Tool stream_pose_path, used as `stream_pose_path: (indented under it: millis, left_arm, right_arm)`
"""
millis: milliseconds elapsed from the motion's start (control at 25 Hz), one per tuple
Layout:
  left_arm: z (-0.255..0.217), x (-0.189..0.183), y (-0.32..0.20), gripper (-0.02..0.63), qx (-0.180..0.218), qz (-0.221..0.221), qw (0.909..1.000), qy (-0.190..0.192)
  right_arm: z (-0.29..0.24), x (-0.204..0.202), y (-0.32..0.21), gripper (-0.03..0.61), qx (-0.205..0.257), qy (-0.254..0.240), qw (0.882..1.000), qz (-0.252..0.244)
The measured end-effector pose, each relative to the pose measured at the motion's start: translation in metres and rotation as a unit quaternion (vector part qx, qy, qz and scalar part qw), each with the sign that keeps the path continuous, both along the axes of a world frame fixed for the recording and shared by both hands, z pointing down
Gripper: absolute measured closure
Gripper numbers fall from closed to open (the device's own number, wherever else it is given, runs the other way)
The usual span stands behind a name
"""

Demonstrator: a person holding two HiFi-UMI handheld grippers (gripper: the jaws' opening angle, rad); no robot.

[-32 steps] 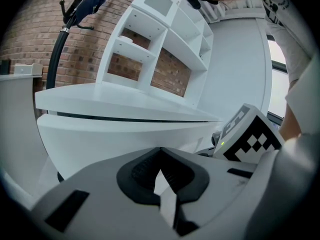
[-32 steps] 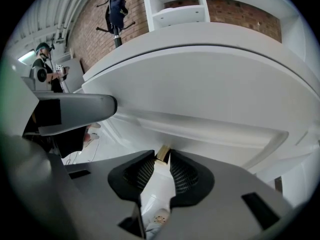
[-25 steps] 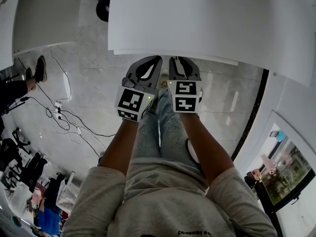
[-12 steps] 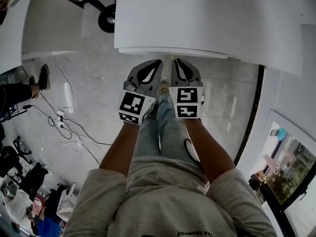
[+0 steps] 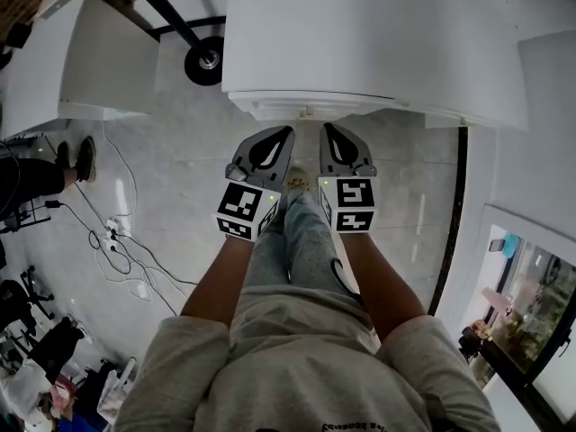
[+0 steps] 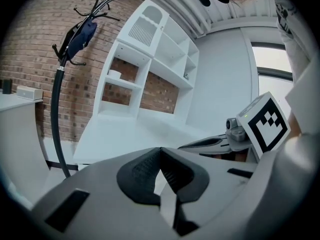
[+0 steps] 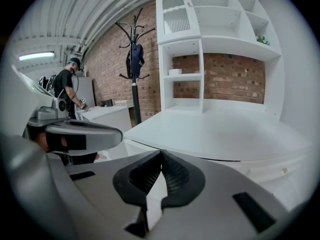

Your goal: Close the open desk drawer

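The white desk (image 5: pixel 378 34) fills the top of the head view. Under its front edge the white drawer front (image 5: pixel 342 106) shows as a narrow band with a small knob; I cannot tell how far out it stands. The same drawer front (image 7: pixel 280 171) appears low right in the right gripper view. My left gripper (image 5: pixel 286 133) and right gripper (image 5: pixel 326 130) hang side by side just short of that edge, touching nothing. Both are shut and empty, jaw tips meeting in the left gripper (image 6: pixel 160 149) and right gripper (image 7: pixel 161 153) views.
A shelf unit (image 7: pixel 215 44) stands at the back of the desk. The coat stand's round base (image 5: pixel 205 59) sits on the floor to the left, beside a second white desk (image 5: pixel 81 52). Cables (image 5: pixel 117 241) trail over the tiles. Another person (image 7: pixel 67 84) stands far left.
The desk has slid up and shrunk in the head view, and a small gap has opened between the gripper tips and its front edge. Both grippers stay shut, side by side.
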State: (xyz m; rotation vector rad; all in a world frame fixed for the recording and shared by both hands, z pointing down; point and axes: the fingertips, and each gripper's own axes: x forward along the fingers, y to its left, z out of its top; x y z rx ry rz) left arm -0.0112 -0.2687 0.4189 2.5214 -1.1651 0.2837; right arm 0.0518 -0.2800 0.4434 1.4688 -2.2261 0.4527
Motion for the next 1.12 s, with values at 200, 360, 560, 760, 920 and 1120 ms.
stream_pose_path:
  millis: [200,360,560,760,920,1120]
  left_arm:
    - [-0.034,-0.003,0.029,0.595,0.011,-0.003,0.9999,0.005]
    - [-0.058,-0.002,0.053,0.595,0.022,-0.002,0.9997,0.005]
    - [-0.089,-0.009,0.092,0.595,0.032,-0.004,0.9995,0.003]
    - [-0.117,-0.014,0.13,0.595,0.044,-0.004,0.999,0.008]
    - [-0.135,-0.019,0.161,0.595,0.05,-0.003,0.9986,0.016]
    - [-0.151,-0.025,0.188,0.595,0.057,-0.003,0.9982,0.016]
  right_arm:
    - [-0.042,0.005,0.029,0.548,0.028,-0.025,0.999,0.017]
    - [-0.072,0.011,0.052,0.548,0.05,-0.04,0.997,0.034]
    - [-0.107,0.009,0.093,0.548,0.073,-0.044,0.996,0.041]
    - [-0.137,0.005,0.134,0.548,0.093,-0.044,0.994,0.04]
    - [-0.158,0.0,0.168,0.548,0.107,-0.038,0.993,0.033]
    - [-0.187,-0.002,0.198,0.548,0.132,-0.041,0.99,0.027]
